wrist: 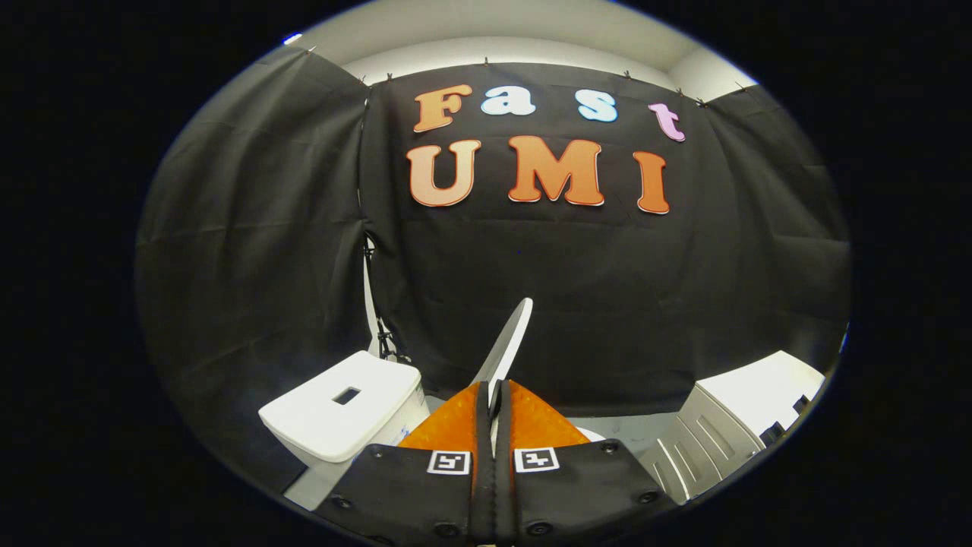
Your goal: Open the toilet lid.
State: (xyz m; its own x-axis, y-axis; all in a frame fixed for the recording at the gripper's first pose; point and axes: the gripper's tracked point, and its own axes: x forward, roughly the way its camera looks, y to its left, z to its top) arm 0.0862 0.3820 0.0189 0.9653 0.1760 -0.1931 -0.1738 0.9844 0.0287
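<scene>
The white toilet lid (507, 343) stands raised, seen edge-on and tilted, rising from between my fingers toward the black cloth wall. My gripper (492, 399) is shut on the lid's edge, with both fingers pressed against it from either side. The white toilet tank (345, 410), with a rectangular flush opening on its top, sits to the left of the fingers. A small part of the white toilet rim (591, 434) shows just right of the fingers.
A white ribbed cabinet or appliance (740, 422) stands to the right of the fingers. Black cloth walls close in the booth behind and on both sides. A dark cable or pipe (382, 334) hangs by the wall behind the tank.
</scene>
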